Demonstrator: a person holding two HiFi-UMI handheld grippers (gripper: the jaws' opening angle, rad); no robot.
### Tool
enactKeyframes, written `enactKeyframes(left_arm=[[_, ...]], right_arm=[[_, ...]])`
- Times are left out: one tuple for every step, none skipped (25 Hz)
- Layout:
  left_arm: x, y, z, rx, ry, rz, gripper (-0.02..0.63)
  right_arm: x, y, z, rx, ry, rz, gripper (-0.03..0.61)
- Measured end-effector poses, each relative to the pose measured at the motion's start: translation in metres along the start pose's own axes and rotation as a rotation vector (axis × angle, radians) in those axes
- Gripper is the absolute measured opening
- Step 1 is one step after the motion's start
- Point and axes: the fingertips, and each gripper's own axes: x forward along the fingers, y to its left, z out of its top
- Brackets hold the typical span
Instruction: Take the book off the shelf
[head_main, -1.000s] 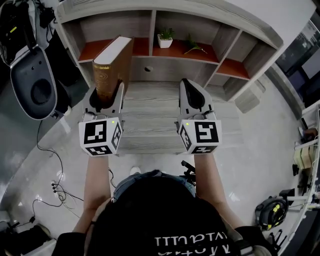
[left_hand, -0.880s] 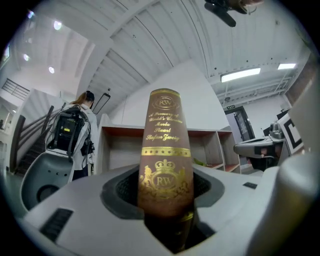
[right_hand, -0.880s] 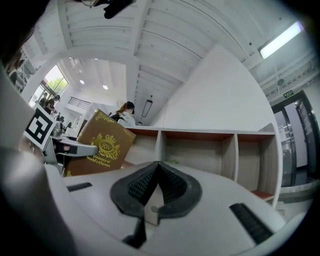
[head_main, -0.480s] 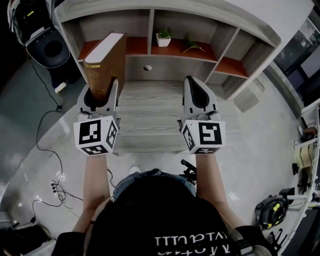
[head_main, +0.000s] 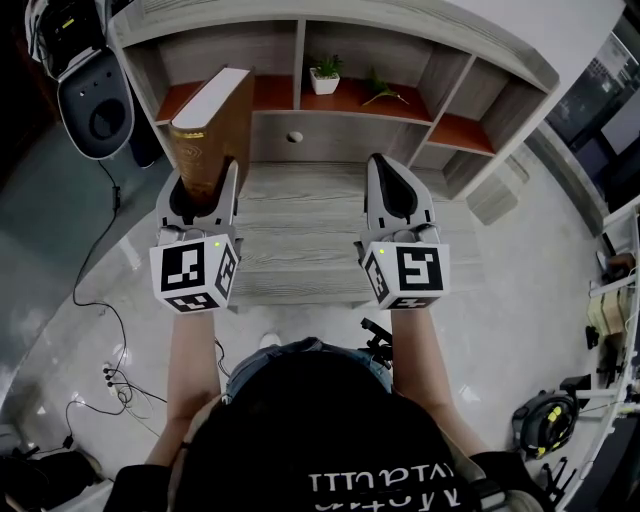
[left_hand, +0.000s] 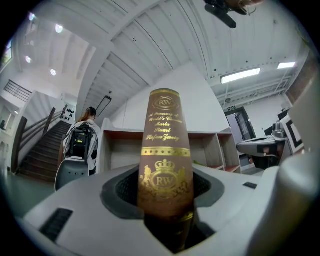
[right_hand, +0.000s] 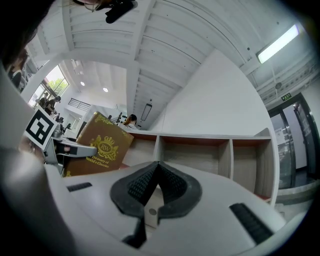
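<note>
The brown hardcover book (head_main: 212, 125) was held upright by its lower end, clamped in the left hand-held gripper (head_main: 200, 190) before the left end of the shelf (head_main: 345, 135) and apparently clear of it. The right hand-held gripper (head_main: 393, 190) was pinched together on nothing. With only its bottom gripped, the tall book could be tipped or slipped between the pads, or knocked against the shelf's edge.

"RW" on the spine of the book (left_hand: 165, 170); "Treasury of World's Classics" on its cover
</note>
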Motion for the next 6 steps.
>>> enactKeyframes(left_arm=[[-0.0001, 0.0003, 0.0001, -0.001, -0.001, 0.001, 0.23], [-0.0003, 0.0005, 0.0001, -0.002, -0.001, 0.002, 0.23], [-0.0004, 0.0005, -0.0001, -0.002, 0.0, 0.002, 0.23], [-0.0005, 0.0004, -0.0003, -0.002, 0.0, 0.001, 0.23], [-0.0007, 0.0002, -0.0007, -0.003, 0.001, 0.001, 0.23], [-0.0008, 0.0, -0.001, -0.003, 0.002, 0.0, 0.23]], right_arm=[[-0.0003, -0.0001, -0.0002, 0.0, 0.0, 0.0, 0.014], [-0.0005, -0.0002, -0.0007, 0.001, 0.0, 0.0, 0.014], [-0.0007, -0.0003, -0.0014, 0.001, 0.003, 0.0, 0.014], [-0.001, -0.0005, -0.0024, 0.001, 0.006, 0.0, 0.014], [-0.0013, -0.0007, -0.0035, 0.0, 0.011, -0.001, 0.014], [-0.0016, -0.001, -0.0046, -0.001, 0.015, -0.001, 0.014]])
